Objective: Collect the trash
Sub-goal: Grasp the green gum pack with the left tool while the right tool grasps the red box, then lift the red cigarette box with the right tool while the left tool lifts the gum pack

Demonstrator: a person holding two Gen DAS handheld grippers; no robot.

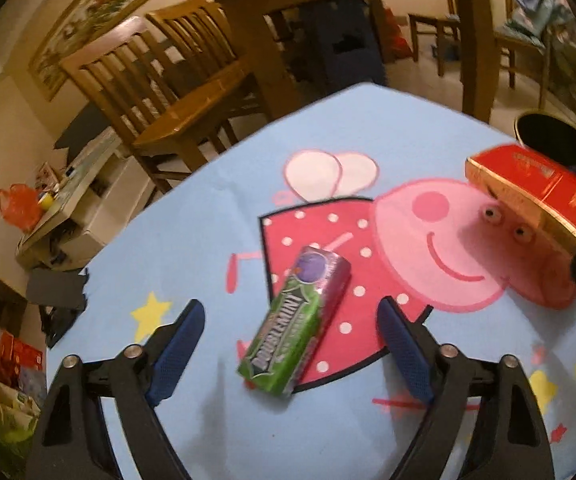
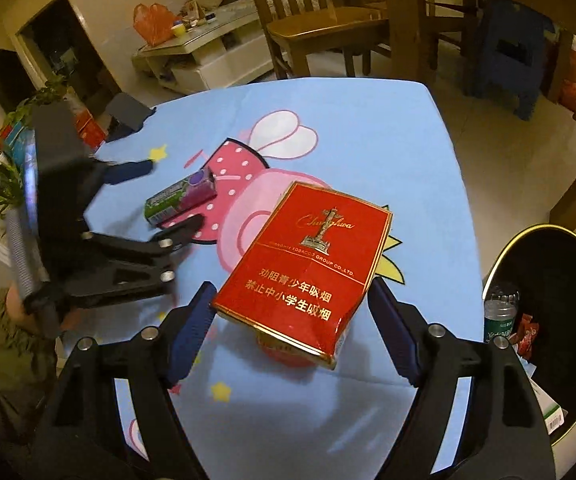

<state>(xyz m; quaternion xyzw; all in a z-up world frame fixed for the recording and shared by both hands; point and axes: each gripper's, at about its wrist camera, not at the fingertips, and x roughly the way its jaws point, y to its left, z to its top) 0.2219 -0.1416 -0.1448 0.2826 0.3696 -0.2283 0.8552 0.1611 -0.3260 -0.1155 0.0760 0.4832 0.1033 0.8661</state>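
Left claw (image 1: 289, 340) spread wide, gum pack (image 1: 295, 326) lying flat on the bench (image 1: 387, 128) between its fingers, untouched, mid-bench on the pig print. Right claw (image 2: 289, 316) spread around the red cigarette box (image 2: 305, 268); pad contact unclear, box tilted above the bench near its right edge. Bin (image 2: 555, 264) just off that edge, 1 bottle (image 2: 499, 312) inside.

Gum pack (image 1: 297, 322) on table (image 1: 208, 208), left of cigarette pack (image 2: 303, 272); bin (image 2: 547, 320) right
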